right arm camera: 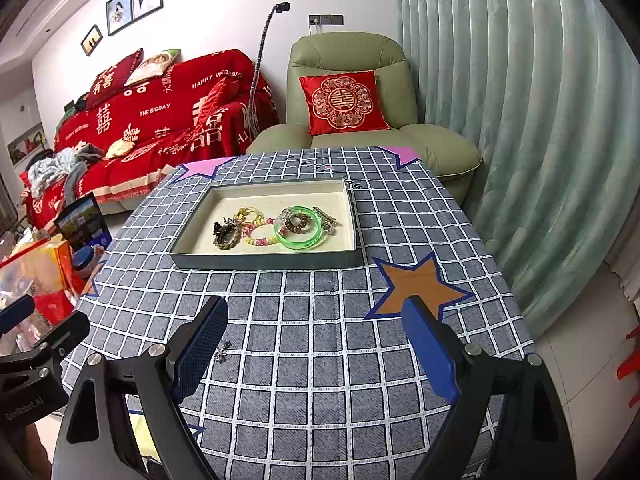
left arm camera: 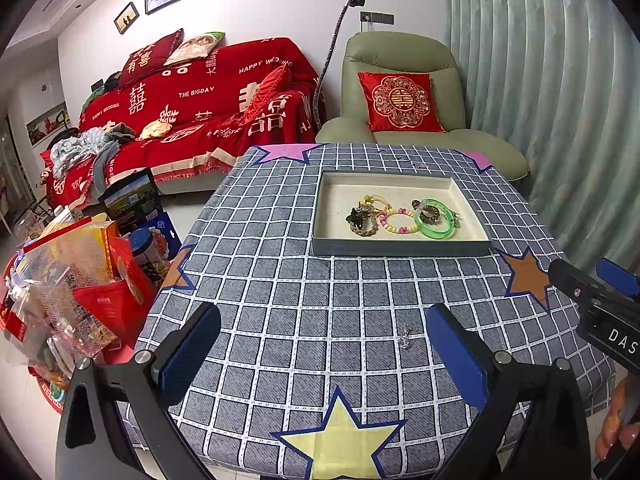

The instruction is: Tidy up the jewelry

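Observation:
A grey tray with a cream lining stands on the checked tablecloth. In it lie a green bangle, a beaded bracelet, a braided band with a black clip, yellow hair ties and a silver clip. A small silver piece lies loose on the cloth. My left gripper is open, the piece just inside its right finger. My right gripper is open, the piece beside its left finger.
The table has star patches. Bags of goods stand on the floor to the left. A red sofa and a green armchair stand behind. A curtain hangs on the right.

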`<move>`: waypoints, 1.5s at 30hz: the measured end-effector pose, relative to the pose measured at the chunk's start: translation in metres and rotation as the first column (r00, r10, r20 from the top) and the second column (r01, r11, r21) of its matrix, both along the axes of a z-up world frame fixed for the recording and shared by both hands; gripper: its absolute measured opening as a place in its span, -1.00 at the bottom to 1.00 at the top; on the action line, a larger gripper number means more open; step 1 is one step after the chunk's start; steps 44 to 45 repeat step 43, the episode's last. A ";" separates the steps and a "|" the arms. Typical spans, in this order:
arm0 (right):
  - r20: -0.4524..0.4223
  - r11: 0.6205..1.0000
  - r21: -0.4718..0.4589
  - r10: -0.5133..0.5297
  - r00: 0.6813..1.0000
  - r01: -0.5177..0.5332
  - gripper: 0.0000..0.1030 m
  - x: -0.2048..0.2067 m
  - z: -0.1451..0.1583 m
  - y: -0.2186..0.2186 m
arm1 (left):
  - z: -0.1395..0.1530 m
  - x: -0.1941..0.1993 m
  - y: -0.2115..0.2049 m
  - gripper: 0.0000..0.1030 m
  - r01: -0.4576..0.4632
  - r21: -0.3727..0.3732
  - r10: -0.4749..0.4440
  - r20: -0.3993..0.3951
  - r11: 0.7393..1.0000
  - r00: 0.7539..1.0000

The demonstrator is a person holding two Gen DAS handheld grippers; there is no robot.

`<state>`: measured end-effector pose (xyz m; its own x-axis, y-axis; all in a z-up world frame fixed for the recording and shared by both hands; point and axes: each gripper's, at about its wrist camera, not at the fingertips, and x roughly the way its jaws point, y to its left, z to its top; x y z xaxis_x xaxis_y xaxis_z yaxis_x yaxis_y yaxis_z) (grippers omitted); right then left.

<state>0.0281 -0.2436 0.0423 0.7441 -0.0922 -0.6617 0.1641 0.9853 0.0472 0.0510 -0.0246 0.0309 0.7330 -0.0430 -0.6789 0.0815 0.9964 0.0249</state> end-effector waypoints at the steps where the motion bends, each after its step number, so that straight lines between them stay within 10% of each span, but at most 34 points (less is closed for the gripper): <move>1: 0.000 1.000 0.000 0.000 1.000 0.000 0.76 0.000 0.000 0.000 | 0.000 0.000 0.000 1.00 0.001 0.000 -0.001 0.000 1.000 1.000; 45: -0.013 1.000 0.003 0.004 1.000 -0.004 0.76 -0.001 -0.004 0.009 | -0.004 -0.002 -0.002 1.00 0.009 -0.011 -0.009 -0.005 1.000 1.000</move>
